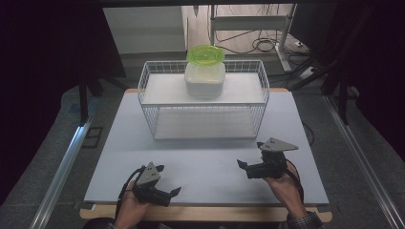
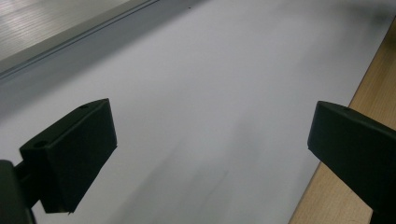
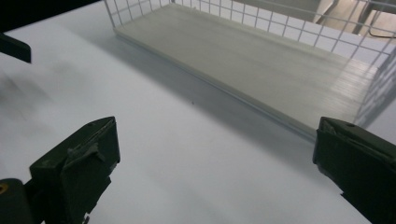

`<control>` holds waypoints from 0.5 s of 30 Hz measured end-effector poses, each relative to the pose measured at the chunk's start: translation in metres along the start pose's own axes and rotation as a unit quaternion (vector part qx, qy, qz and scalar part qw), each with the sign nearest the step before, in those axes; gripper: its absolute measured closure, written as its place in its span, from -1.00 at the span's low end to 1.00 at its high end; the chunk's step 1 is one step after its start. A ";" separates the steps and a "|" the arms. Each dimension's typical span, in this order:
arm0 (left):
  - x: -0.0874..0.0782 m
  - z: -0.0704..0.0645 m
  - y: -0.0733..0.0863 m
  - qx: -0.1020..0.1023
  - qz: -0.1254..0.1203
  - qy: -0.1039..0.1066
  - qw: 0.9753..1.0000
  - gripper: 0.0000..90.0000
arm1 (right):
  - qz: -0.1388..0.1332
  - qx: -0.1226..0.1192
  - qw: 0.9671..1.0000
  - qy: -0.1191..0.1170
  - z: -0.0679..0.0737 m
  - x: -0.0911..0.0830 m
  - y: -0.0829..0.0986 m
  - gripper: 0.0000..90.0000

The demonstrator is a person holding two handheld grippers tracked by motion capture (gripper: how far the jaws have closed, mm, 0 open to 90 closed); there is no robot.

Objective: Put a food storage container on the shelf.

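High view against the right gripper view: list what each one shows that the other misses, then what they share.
The high view alone shows the white container with its green lid on the upper shelf of the wire rack, plus both hands. The right gripper view alone shows the rack's lower shelf board close up, seen between that gripper's own wide-apart jaws. Both show the wire rack, the white table, the right gripper and the left gripper.

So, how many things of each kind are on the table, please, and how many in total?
Wire basket: 1
White container: 1
Green lid: 1
Gripper: 2, left and right
Total: 5
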State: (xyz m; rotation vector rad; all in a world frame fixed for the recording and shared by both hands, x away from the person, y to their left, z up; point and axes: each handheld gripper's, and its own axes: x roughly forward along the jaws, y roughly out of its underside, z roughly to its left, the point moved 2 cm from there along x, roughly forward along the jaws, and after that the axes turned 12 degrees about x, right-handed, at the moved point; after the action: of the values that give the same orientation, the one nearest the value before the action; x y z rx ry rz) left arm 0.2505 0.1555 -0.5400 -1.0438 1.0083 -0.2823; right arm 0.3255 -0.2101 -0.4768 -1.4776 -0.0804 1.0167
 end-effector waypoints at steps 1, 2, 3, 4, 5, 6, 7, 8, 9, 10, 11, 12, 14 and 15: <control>0.000 0.000 0.000 0.000 0.000 0.000 1.000 -0.98 | 0.002 0.000 1.000 0.004 -0.001 0.000 0.002 -1.00; 0.000 0.000 0.000 0.000 0.001 0.000 1.000 -0.98 | 0.004 0.000 1.000 0.007 -0.001 -0.001 0.004 -1.00; 0.000 0.000 0.000 0.001 0.001 0.000 1.000 -0.98 | 0.005 0.000 1.000 0.011 -0.002 -0.001 0.007 -1.00; 0.000 0.000 0.000 0.001 0.002 -0.001 1.000 -0.98 | 0.007 -0.002 1.000 0.016 -0.002 -0.002 0.008 -1.00; 0.001 0.000 0.000 0.001 0.003 0.000 1.000 -0.98 | 0.008 -0.003 1.000 0.019 -0.002 -0.002 0.010 -1.00; 0.001 0.000 0.000 0.001 0.004 -0.001 1.000 -0.98 | 0.011 -0.005 1.000 0.023 -0.003 -0.003 0.012 -1.00; 0.001 0.000 0.000 0.002 0.005 0.000 1.000 -0.98 | 0.012 -0.006 1.000 0.025 -0.003 -0.003 0.014 -1.00; 0.001 -0.001 0.000 0.001 0.007 0.000 1.000 -0.98 | 0.014 -0.006 1.000 0.027 -0.003 -0.003 0.016 -1.00; 0.001 -0.001 0.000 0.001 0.008 0.000 1.000 -0.98 | 0.017 -0.006 0.999 0.028 -0.003 -0.003 0.018 -1.00; 0.002 -0.001 0.000 0.001 0.009 0.000 1.000 -0.98 | 0.019 -0.007 0.999 0.030 -0.004 -0.004 0.020 -1.00; 0.002 -0.001 0.001 0.002 0.010 0.000 1.000 -0.98 | 0.022 -0.008 0.999 0.032 -0.004 -0.004 0.022 -1.00; 0.002 -0.001 0.001 0.002 0.011 0.000 1.000 -0.98 | 0.025 -0.010 0.999 0.034 -0.004 -0.004 0.023 -1.00; 0.002 -0.001 0.001 0.002 0.012 -0.001 1.000 -0.98 | 0.031 -0.011 0.999 0.039 -0.004 -0.003 0.027 -1.00; 0.002 -0.001 0.001 0.002 0.012 -0.001 1.000 -0.98 | 0.033 -0.012 0.999 0.040 -0.005 -0.003 0.029 -1.00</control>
State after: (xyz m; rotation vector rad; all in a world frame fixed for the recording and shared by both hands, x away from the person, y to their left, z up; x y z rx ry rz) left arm 0.2509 0.1544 -0.5418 -1.0281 1.0174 -0.2639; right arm 0.3123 -0.2220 -0.5000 -1.5489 0.0140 1.0125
